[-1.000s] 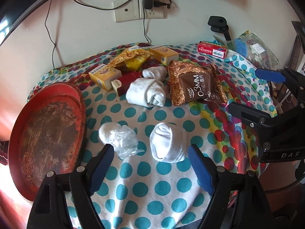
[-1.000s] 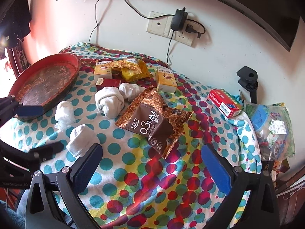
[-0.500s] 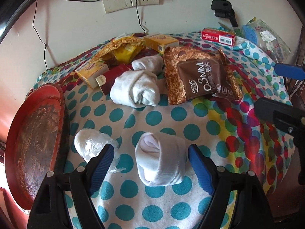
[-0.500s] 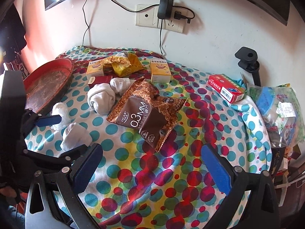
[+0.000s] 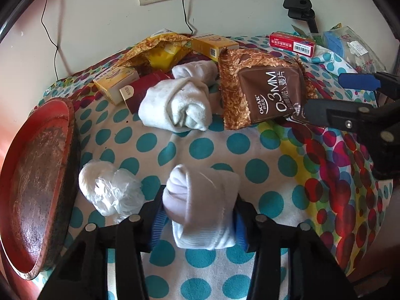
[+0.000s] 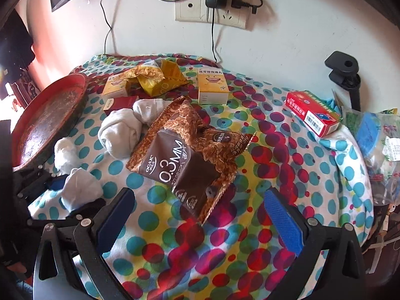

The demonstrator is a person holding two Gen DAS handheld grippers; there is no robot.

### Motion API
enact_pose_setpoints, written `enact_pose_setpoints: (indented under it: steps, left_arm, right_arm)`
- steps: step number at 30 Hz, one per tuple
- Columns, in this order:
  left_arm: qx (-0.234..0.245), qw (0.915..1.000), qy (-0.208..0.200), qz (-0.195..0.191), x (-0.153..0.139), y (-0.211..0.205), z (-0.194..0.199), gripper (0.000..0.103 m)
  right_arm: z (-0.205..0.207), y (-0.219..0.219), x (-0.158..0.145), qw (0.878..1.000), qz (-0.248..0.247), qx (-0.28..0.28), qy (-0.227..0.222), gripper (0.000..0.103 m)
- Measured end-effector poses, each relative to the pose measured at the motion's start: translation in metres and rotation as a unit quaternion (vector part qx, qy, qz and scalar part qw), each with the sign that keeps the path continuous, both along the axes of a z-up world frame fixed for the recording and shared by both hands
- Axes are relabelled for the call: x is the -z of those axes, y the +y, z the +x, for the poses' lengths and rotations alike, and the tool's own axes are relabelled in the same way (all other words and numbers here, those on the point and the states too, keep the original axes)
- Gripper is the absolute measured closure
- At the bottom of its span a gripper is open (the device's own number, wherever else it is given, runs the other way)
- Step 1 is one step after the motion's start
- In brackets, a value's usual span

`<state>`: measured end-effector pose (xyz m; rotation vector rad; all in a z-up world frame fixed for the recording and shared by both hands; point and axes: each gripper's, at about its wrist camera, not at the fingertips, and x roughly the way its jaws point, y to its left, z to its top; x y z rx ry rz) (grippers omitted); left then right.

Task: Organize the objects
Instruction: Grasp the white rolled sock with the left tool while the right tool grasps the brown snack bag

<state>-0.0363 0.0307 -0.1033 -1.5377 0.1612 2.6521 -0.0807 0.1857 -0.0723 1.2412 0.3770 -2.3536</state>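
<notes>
My left gripper [image 5: 197,221] is shut on a rolled white sock [image 5: 202,207] on the polka-dot cloth; the sock also shows in the right wrist view [image 6: 80,190]. A crumpled clear plastic wad [image 5: 110,190] lies just left of it. A larger rolled grey-white sock [image 5: 177,107] lies further back, beside a brown 0.3MM snack bag [image 5: 265,92]. My right gripper [image 6: 200,215] is open and empty, its blue pads either side of the snack bag's near corner [image 6: 190,172]. A red round tray [image 5: 35,175] stands at the left edge.
Yellow boxes [image 5: 115,82] [image 6: 212,85], an opened yellow-brown packet [image 5: 160,52] and a dark red box [image 5: 147,90] crowd the back by the wall. A red-white box [image 6: 312,112] and a plastic bag of items [image 6: 377,135] sit at the right. A wall socket with cables [image 6: 212,7] is behind.
My left gripper moved forward and closed on the rolled white sock. My right gripper moved forward toward the snack bag and stayed open.
</notes>
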Motion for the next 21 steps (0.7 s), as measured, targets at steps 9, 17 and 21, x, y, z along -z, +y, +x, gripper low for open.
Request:
enact_pose_setpoints:
  steps: [9,17,21]
  left_arm:
    - [0.020,0.9996,0.019,0.000,-0.011,0.002,0.006,0.058]
    - [0.024,0.9990,0.036,0.008,-0.026,-0.003,0.007,0.058]
    - [0.014,0.9992,0.037,0.009,-0.029,-0.011,0.006,0.058]
  right_arm:
    - [-0.031,-0.012,0.013,1.000,0.016,0.009,0.013,0.000]
    - [-0.049,-0.024,0.027,1.000,-0.010,0.010,-0.014,0.002]
    - [-0.052,-0.025,0.031,0.998,-0.044,0.015,-0.036,0.002]
